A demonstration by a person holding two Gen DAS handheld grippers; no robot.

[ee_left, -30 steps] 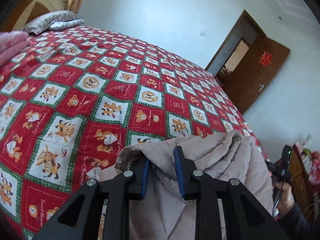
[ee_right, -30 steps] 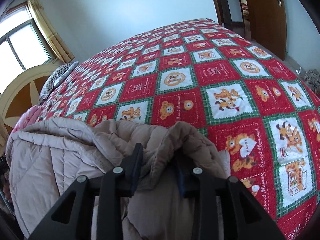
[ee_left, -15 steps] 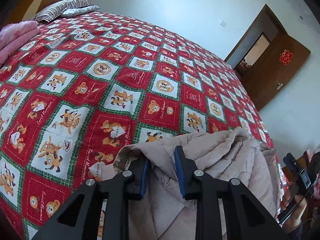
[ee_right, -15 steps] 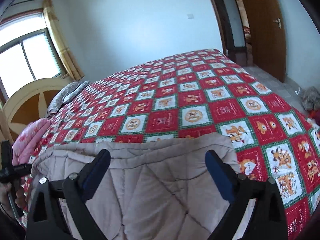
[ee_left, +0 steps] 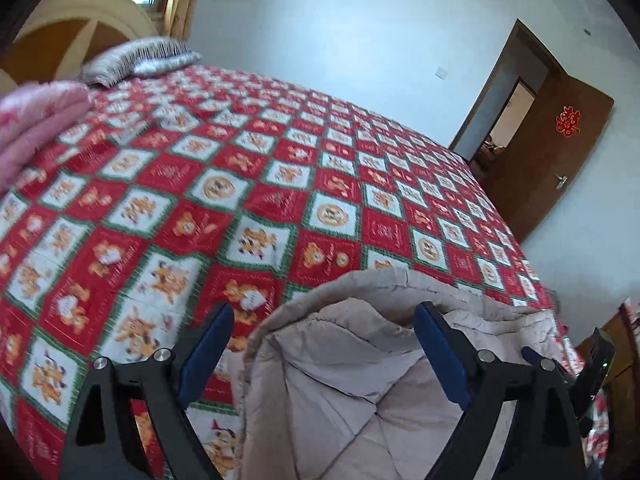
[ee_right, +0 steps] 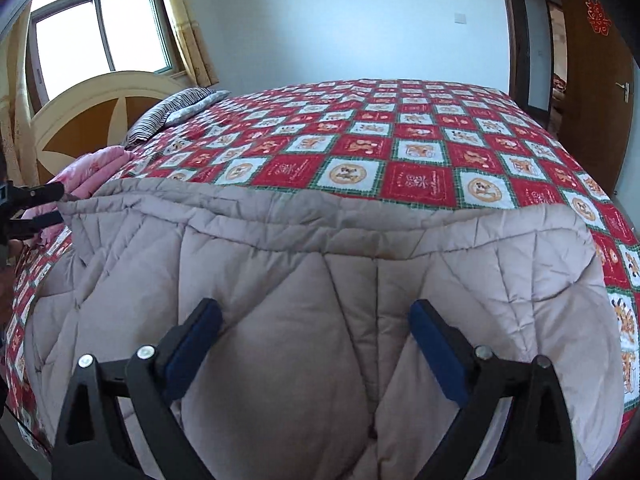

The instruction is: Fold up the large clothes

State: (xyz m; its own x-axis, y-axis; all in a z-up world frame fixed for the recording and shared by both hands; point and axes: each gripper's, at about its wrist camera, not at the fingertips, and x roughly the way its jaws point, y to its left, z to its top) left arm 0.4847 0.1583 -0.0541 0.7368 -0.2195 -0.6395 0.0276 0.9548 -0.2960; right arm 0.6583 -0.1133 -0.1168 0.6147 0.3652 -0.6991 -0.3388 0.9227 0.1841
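Coat (ee_left: 360,380), beige and quilted, fills the lower middle and right of the left wrist view, lying on the quilt (ee_left: 248,184). Left gripper (ee_left: 324,332) has its jaws opening; the coat's rolled edge sits between the blue pads, neither pressing it.

Right wrist view: the coat (ee_right: 320,280) spreads flat across the lower frame, its top edge straight. Right gripper (ee_right: 316,328) hangs above it, jaws wide apart, gripping nothing. At far left, the left gripper (ee_right: 38,210) sits at the coat's corner.
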